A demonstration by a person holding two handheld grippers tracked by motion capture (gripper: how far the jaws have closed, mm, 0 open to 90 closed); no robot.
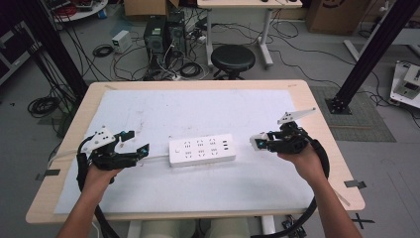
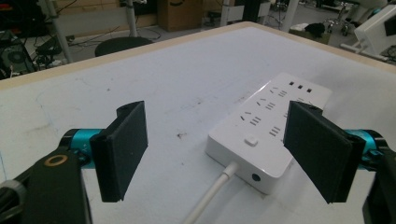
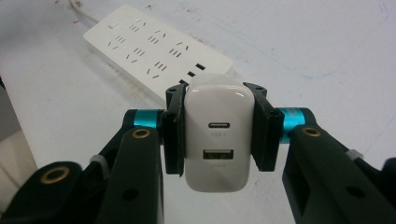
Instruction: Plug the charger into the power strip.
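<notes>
The right gripper (image 3: 218,135) is clamped on a glossy white plastic wall charger (image 3: 218,140), its black pads squeezing the two flat sides so the port face, with one oval socket above one rectangular one, looks back at the camera. That grip probably leaves the prong end pointing away, toward the outlets, though the prongs themselves are hidden behind the body. In the high view the right gripper (image 1: 258,142) hangs just off the right end of the long white plastic power strip (image 1: 201,149), near but apart from it.

Over on the other side, the left gripper (image 2: 215,149) stands open with nothing between its pads, jaws straddling the cord end of the power strip (image 2: 268,126) without touching. It looks poised to brace the strip, so it won't slide when the charger is pushed in. The white cord (image 2: 210,198) runs out toward that hand. The strip lies flat, mid-table, on a white paper sheet (image 1: 148,109) covering the pale wooden table (image 1: 317,104).
</notes>
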